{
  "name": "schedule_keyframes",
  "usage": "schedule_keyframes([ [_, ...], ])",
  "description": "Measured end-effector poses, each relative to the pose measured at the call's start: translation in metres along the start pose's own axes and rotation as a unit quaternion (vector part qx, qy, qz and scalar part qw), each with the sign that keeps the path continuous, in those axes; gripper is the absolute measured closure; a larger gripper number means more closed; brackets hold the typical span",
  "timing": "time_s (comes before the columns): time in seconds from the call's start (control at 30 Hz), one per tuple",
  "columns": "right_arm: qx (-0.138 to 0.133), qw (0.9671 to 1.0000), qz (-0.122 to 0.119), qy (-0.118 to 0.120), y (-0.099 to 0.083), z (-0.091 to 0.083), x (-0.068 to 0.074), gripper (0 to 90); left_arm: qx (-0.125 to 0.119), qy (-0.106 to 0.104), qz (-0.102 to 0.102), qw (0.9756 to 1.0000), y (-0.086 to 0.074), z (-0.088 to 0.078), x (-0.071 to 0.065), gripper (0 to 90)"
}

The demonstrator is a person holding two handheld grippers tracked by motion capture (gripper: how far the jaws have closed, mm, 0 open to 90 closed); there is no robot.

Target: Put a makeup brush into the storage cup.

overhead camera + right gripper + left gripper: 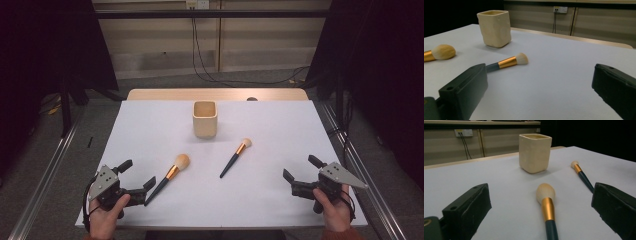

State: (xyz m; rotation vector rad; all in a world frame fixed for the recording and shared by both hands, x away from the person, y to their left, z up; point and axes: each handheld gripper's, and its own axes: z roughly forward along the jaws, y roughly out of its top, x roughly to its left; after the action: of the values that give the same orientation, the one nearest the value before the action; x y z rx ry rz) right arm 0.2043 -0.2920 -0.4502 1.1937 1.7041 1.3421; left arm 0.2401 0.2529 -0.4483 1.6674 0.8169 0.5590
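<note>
My left fingers (136, 176) and right fingers (301, 170) gape wide, empty, at the desk's (150, 125) near corners. Big brush (169, 177) lies beside my left, small brush (235, 157) mid-desk, cup (205, 119) toward the far edge. A skewed pinch could roll that round handle away.

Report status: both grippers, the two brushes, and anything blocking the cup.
Left gripper open, right gripper open, both empty. Large brush and small brush flat on table. Cup upright, path unobstructed.

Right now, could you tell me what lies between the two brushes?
Nothing: in the high view, only bare white table separates the larger brush from the smaller brush.
</note>
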Motion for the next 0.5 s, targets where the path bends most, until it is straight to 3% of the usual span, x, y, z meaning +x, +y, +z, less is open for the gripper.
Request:
schedule_keyframes([
  [0.23, -0.001, 1.0, -0.005, 0.006, -0.0013, 0.0023, 0.002, 0.1, 0.015, 0.003, 0.008, 0.9999, 0.0018, 0.0014, -0.0001, 2.4],
  [0.5, 0.002, 0.9999, -0.007, 0.01, -0.0017, 0.003, 0.0065, 0.0, 0.024, -0.023, 0.011, 0.9994, 0.0066, 0.0037, -0.0072, 2.3],
])
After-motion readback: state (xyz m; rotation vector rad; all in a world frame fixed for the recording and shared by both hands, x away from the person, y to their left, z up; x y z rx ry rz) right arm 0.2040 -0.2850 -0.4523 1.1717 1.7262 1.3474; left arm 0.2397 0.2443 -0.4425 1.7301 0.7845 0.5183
